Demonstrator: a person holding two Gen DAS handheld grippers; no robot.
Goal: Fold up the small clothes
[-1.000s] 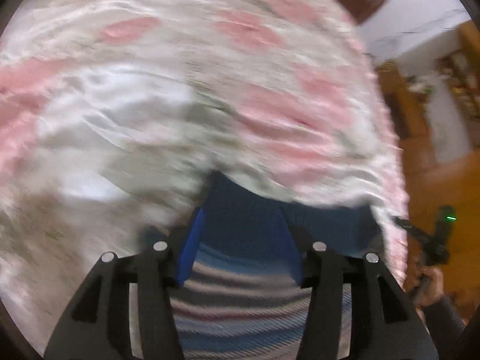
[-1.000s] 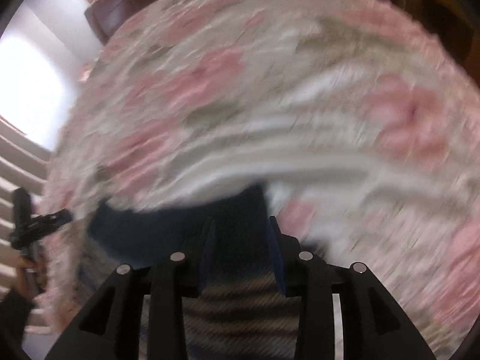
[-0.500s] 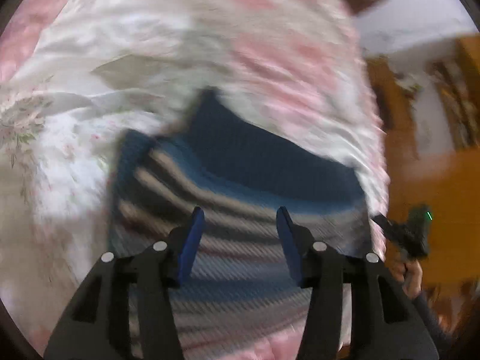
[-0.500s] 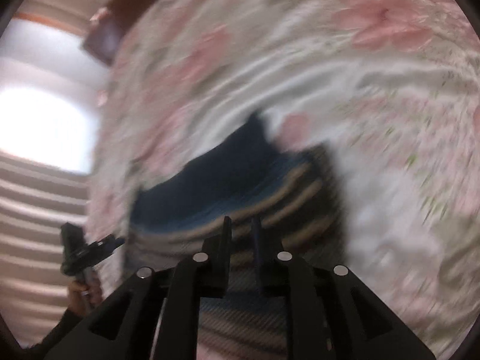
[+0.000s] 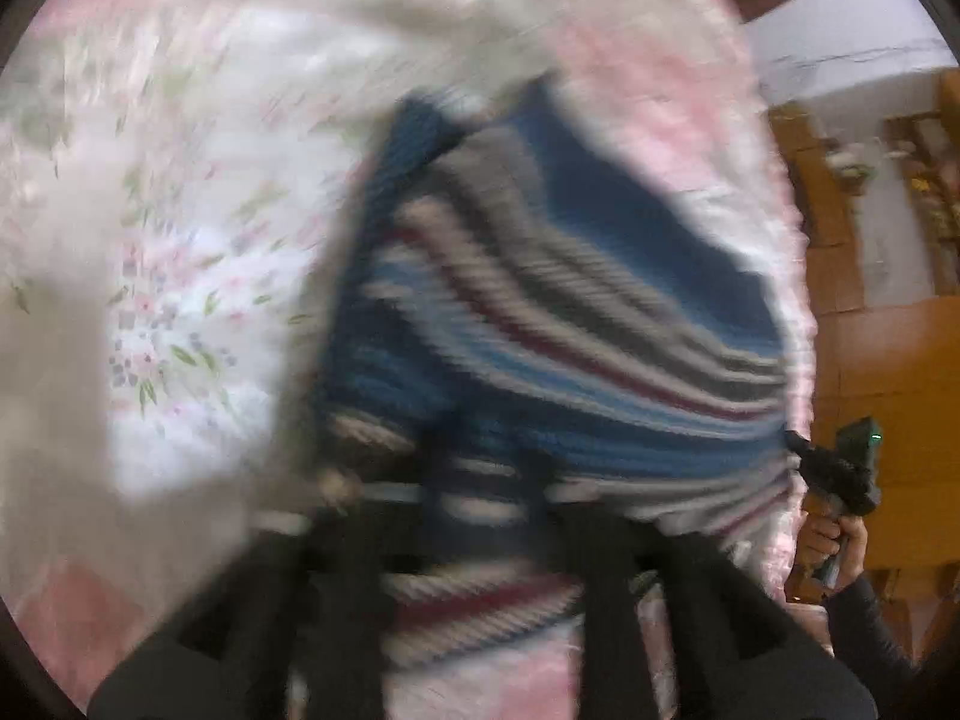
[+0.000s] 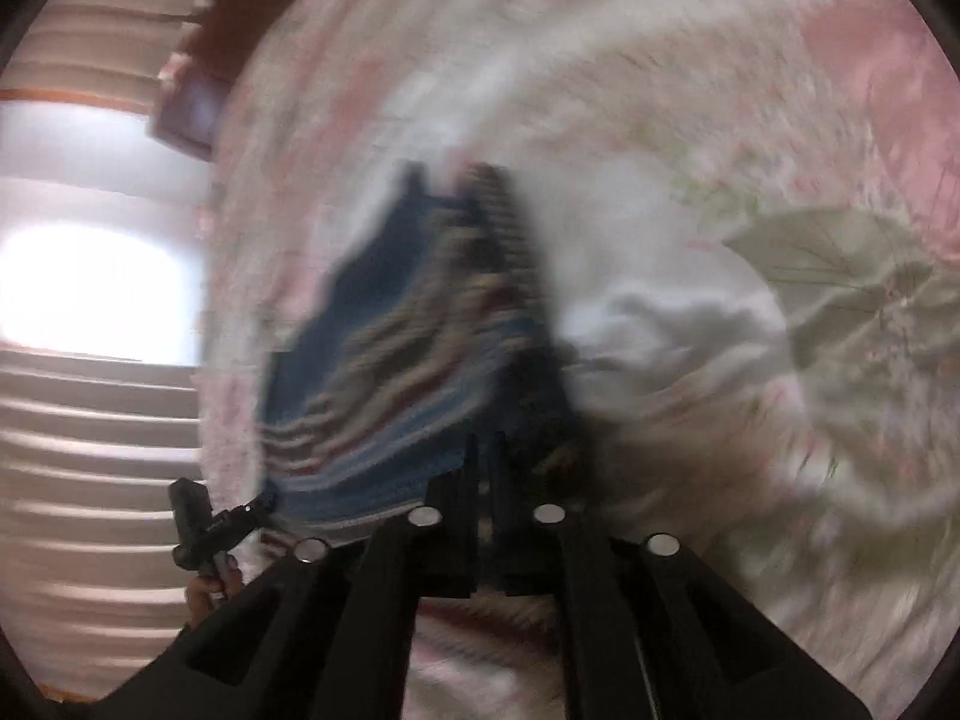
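Both your grippers — left gripper [image 5: 486, 516], right gripper [image 6: 483, 480] — now pinch the near hem of the striped knit garment [image 5: 540, 312], which a moment ago lay released; it rises off the floral bedspread [image 5: 180, 300] near its front edge — another fold begins.

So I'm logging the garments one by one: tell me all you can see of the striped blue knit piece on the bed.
The striped knit garment looks like soft ribbed wool: a plain dark-blue band at its far end, then grey, cream, maroon and lighter-blue stripes. It lies spread and slightly rumpled on the pink floral bedspread. Its near edge is bunched at the left claw, and one corner is pinched in the right claw. Motion blur hides finer detail and its exact type.
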